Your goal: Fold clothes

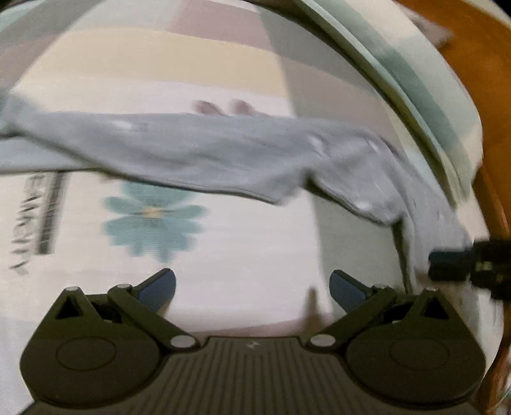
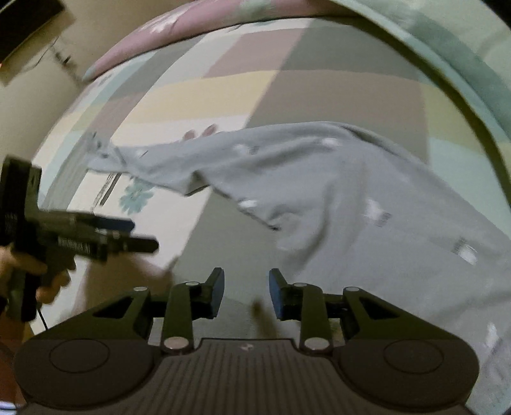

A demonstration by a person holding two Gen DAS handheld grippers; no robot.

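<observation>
A pale grey-blue garment [image 1: 204, 153] with small white prints lies spread across the bed; in the right wrist view the garment [image 2: 335, 198] stretches from the upper left to the lower right. My left gripper [image 1: 252, 289] is open wide above bare sheet, short of the cloth, with nothing between its blue pads. My right gripper [image 2: 245, 292] is open by a narrower gap, empty, just beside the garment's near edge. Seen from the right wrist, the left gripper [image 2: 140, 236] is held by a hand at the left. The right gripper's fingertips [image 1: 447, 265] poke in at the right edge of the left wrist view.
The bed sheet [image 1: 239, 249] is patterned with pastel blocks, a teal flower [image 1: 153, 214] and printed lettering. A wooden bed frame [image 1: 472, 64] curves along the right. A pink pillow [image 2: 198, 28] lies at the bed's far end, with a wall and dark object [image 2: 28, 28] beyond.
</observation>
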